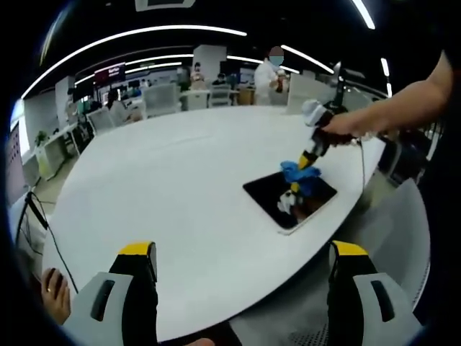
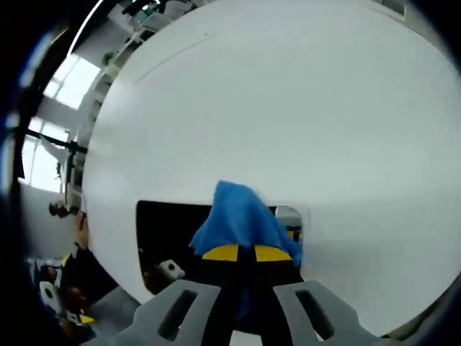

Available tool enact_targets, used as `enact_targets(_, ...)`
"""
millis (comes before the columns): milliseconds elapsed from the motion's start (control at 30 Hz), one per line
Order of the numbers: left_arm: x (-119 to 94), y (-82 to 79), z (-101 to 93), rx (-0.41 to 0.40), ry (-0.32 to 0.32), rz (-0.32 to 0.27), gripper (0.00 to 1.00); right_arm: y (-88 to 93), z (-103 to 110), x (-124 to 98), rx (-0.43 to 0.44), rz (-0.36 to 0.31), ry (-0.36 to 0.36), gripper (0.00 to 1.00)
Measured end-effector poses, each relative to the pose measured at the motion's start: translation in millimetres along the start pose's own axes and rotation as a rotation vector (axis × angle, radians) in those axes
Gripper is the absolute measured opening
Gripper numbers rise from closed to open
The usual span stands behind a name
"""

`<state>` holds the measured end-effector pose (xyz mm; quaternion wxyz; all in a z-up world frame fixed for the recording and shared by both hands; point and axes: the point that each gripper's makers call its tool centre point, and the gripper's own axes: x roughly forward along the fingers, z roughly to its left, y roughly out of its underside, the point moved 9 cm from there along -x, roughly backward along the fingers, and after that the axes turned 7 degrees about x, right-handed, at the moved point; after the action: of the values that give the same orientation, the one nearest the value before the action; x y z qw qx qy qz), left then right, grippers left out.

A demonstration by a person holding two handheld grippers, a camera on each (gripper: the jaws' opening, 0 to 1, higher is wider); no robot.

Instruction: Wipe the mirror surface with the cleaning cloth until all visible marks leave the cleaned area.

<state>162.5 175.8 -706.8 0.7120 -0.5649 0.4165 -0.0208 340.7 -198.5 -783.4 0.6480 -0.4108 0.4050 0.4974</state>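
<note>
Both grippers, left gripper (image 1: 241,270) and right gripper (image 2: 246,254), have grey slotted jaws with yellow tips (black inner faces).

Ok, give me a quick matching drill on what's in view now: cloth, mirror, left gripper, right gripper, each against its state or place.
Things:
1. blue cloth
2. mirror
3. left gripper
4. right gripper

States:
A. open, over the near edge of the white table
B. lying flat on the table, dark reflective face up
C. shut on the cloth, over the mirror
D. pinched between two yellow-tipped jaws

Pairs: 1-D, 2-B, 3-A, 4-C
</note>
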Motion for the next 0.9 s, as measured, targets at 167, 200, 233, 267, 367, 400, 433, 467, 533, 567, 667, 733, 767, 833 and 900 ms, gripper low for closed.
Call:
enact_targets(167, 0.4, 0.6, 1.5, -0.011, 0.000, -0.004, 0.99, -3.1, 9.8, 6.2, -0.027, 0.009, 0.003, 0.00)
enact_targets(200, 0.5, 0.8, 1.7, -0.012, -0.001, -0.004, 0.99, -3.0, 11.7, 6.7, -0.033, 0.011, 0.004, 0.00)
enact_targets(233, 1.1, 1.4, 2.3, -0.011, 0.000, -0.003, 0.99, -2.8, 14.5, 7.7, -0.040, 0.014, 0.004, 0.00)
enact_targets(267, 1.3, 1.6, 2.5, -0.010, 0.000, -0.002, 0.99, -2.3, 16.1, 8.0, -0.042, 0.015, 0.004, 0.00)
enact_targets(367, 1.9, 0.9, 2.1, -0.011, 0.002, -0.002, 0.99, -2.8, 23.0, 10.8, -0.063, 0.013, 0.013, 0.00)
enact_targets(400, 2.2, 0.9, 2.2, -0.010, 0.003, -0.002, 0.99, -0.8, 26.2, 9.7, -0.078, 0.012, 0.016, 0.00)
enact_targets(433, 2.5, 0.8, 2.3, -0.009, 0.003, -0.002, 0.99, 0.1, 29.6, 10.0, -0.079, 0.013, 0.015, 0.00)
enact_targets(467, 2.7, 0.8, 2.5, -0.009, 0.004, -0.003, 0.99, 0.0, 31.4, 10.4, -0.078, 0.014, 0.013, 0.00)
enact_targets(533, 3.7, 1.6, 3.8, -0.008, 0.005, -0.002, 0.99, -0.2, 35.4, 11.3, -0.077, 0.017, 0.010, 0.00)
enact_targets(567, 3.9, 1.9, 4.1, -0.007, 0.006, 0.000, 0.99, -0.3, 37.3, 12.0, -0.079, 0.018, 0.009, 0.00)
enact_targets(667, 4.4, 2.9, 5.7, -0.004, 0.010, 0.002, 0.99, -0.2, 44.5, 14.2, -0.083, 0.022, 0.004, 0.00)
enact_targets(733, 4.1, 3.4, 6.4, -0.004, 0.011, 0.005, 0.99, -0.6, 50.2, 16.5, -0.089, 0.025, -0.002, 0.00)
enact_targets(767, 4.2, 3.8, 6.7, -0.003, 0.012, 0.006, 0.99, -0.8, 52.2, 17.2, -0.090, 0.026, -0.003, 0.00)
enact_targets(833, 3.8, 4.3, 7.4, -0.002, 0.013, 0.009, 0.99, -1.4, 56.8, 18.8, -0.093, 0.030, -0.005, 0.00)
enact_targets(900, 3.3, 4.1, 7.7, -0.001, 0.013, 0.011, 0.99, -2.0, 61.2, 20.7, -0.099, 0.033, -0.006, 0.00)
